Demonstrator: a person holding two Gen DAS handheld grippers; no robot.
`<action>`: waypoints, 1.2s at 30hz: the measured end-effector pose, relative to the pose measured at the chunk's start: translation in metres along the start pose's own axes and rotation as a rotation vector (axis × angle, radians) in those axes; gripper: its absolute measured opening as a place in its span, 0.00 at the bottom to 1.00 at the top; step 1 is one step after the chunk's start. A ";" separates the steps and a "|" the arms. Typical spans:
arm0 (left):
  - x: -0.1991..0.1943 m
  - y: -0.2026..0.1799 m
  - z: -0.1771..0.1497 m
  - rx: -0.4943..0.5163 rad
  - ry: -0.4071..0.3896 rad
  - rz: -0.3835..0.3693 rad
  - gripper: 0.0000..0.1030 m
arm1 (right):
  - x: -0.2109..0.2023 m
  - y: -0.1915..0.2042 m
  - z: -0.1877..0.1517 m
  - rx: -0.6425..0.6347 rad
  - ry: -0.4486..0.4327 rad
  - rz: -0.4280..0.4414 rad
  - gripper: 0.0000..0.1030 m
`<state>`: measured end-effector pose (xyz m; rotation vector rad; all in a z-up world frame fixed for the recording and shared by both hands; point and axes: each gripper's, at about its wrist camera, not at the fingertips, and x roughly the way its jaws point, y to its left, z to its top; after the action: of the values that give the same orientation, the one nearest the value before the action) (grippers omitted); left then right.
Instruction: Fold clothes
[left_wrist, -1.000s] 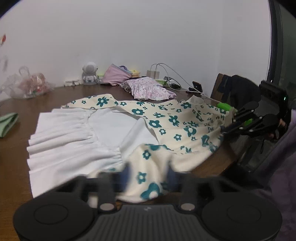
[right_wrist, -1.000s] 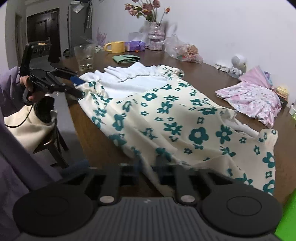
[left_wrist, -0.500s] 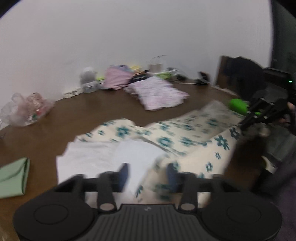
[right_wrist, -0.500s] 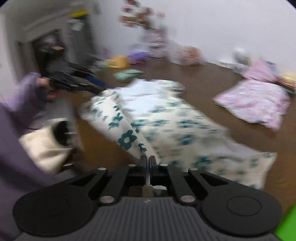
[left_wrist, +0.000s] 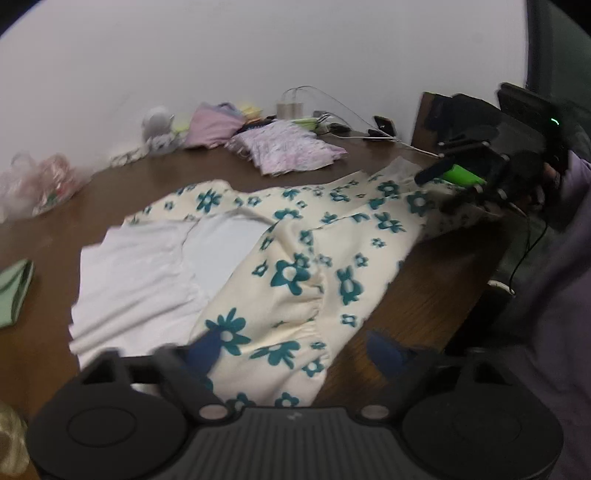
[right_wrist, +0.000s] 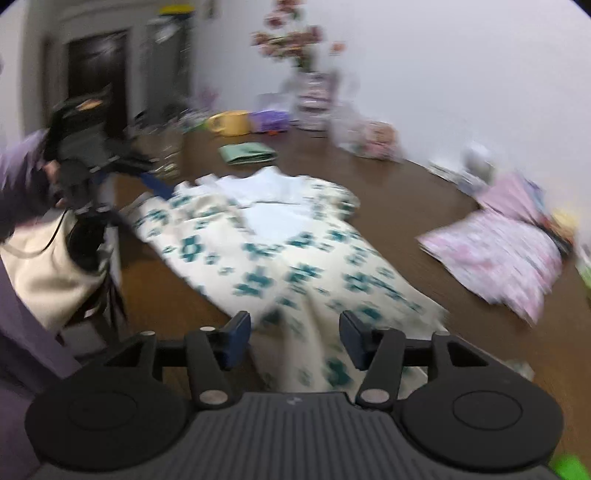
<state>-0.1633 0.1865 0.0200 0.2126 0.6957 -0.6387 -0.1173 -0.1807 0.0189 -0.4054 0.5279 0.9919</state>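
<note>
Lying spread across the brown table (left_wrist: 436, 291), the cream dress with teal flowers (left_wrist: 295, 273) has its near edge folded over, so the white lining (left_wrist: 140, 269) shows on the left side. The left gripper (left_wrist: 295, 349) hangs over the dress's near hem with its 2 blue pads wide apart and nothing between them; the floral cloth sits just beyond and below them. At the right end of the dress the right gripper (right_wrist: 293, 339) is likewise spread wide, holding nothing, with the cloth running out from under the gap toward the far left. Seen from the left wrist view, that right gripper (left_wrist: 439, 192) hovers at the dress's far right corner by the table edge, touching or just above it; I cannot tell which.

Farther back, a pink folded garment (right_wrist: 495, 254) lies well apart on the right, and a green folded cloth (right_wrist: 247, 153) lies beyond the dress. A yellow mug (right_wrist: 231, 123) stands near the far end, contents hidden, and a vase (right_wrist: 312, 107) beside it holds pink flowers (right_wrist: 291, 37).
</note>
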 end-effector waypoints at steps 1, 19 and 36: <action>0.002 0.005 -0.001 -0.025 0.011 -0.010 0.23 | 0.009 0.012 0.004 -0.062 0.005 0.013 0.53; -0.037 -0.027 -0.021 0.079 -0.114 0.031 0.72 | 0.069 0.062 0.028 -0.089 0.062 0.143 0.01; -0.044 -0.020 -0.018 0.173 -0.044 0.075 0.05 | 0.016 0.030 0.024 0.173 -0.047 0.326 0.00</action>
<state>-0.2105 0.1984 0.0355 0.3823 0.5876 -0.6303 -0.1309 -0.1416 0.0263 -0.1417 0.6445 1.2541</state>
